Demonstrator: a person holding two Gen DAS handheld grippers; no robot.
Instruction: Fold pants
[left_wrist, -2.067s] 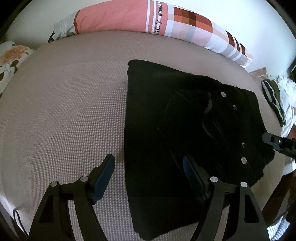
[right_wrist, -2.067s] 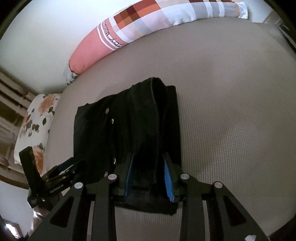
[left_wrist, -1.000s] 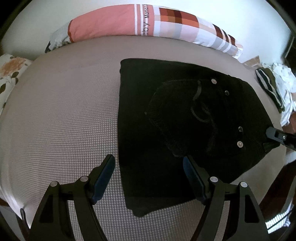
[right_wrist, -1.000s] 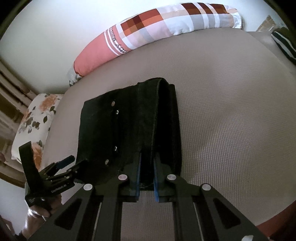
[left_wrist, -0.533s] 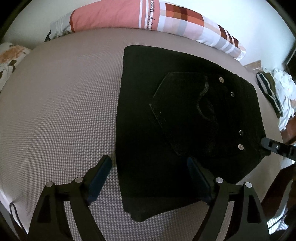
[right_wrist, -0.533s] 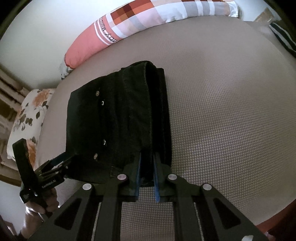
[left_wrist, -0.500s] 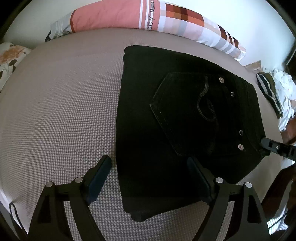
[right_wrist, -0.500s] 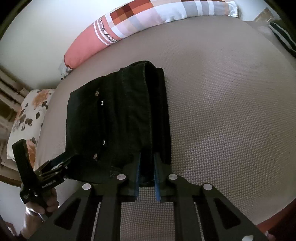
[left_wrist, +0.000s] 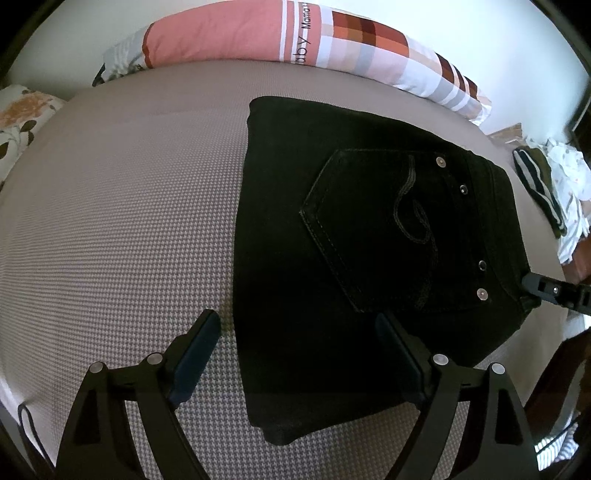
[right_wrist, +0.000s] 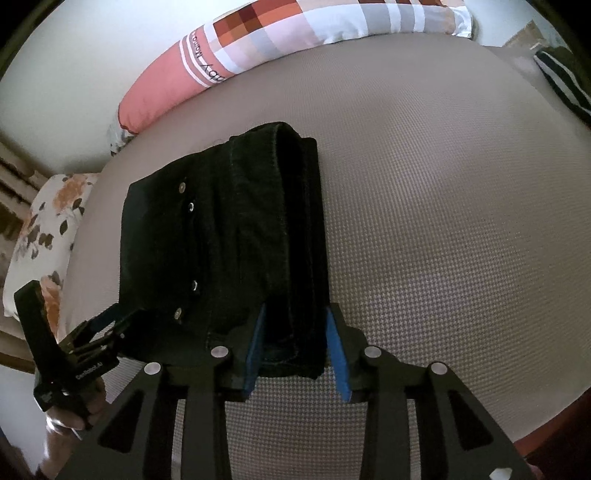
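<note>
R claw (right_wrist: 295, 343): jaws part-open, have just been opening. The folded edge of the pants (right_wrist: 229, 258) sits between the blue pads (right_wrist: 337, 354). R pad stands clear of the cloth; L pad is at the cloth edge, can't tell if it touches. No squeeze visible, grip looks let go.

L claw (left_wrist: 295, 347): jaws wide, have just been opening a bit further. Hangs over the near L corner of the pants (left_wrist: 369, 240). L finger is over bare bed (left_wrist: 129, 221); R finger is over black cloth. Nothing pinched between them. From the R wrist cam the L claw (right_wrist: 107, 325) shows at the pants' L near corner, w/ a hand (right_wrist: 70, 417) gripping its handle.

Pants: black denim, folded to a compact rectangle, lying flat on the bed just ahead of both claws. Back pocket (left_wrist: 376, 225) faces up, curly stitching on it. Metal rivets (left_wrist: 482, 293) run along the side nearest the R claw. Thick rolled fold runs straight ahead from the R claw, several layers stacked.

R claw tip (left_wrist: 543, 286), seen from L cam, sits at the far-R edge of the pants, by the rivets.

Bed cover: beige, small houndstooth weave, smooth round the pants.

Beyond the pants, far edge of bed: long bolster pillow (left_wrist: 295, 44), salmon at one end, checked at the other, lettering on a white band. Floral pillow (right_wrist: 44, 229) off far L of the R claw. Striped dark garment and pale clothes pile (left_wrist: 546, 192) far R of the L claw, past the bed corner. White wall (right_wrist: 74, 74) behind.
</note>
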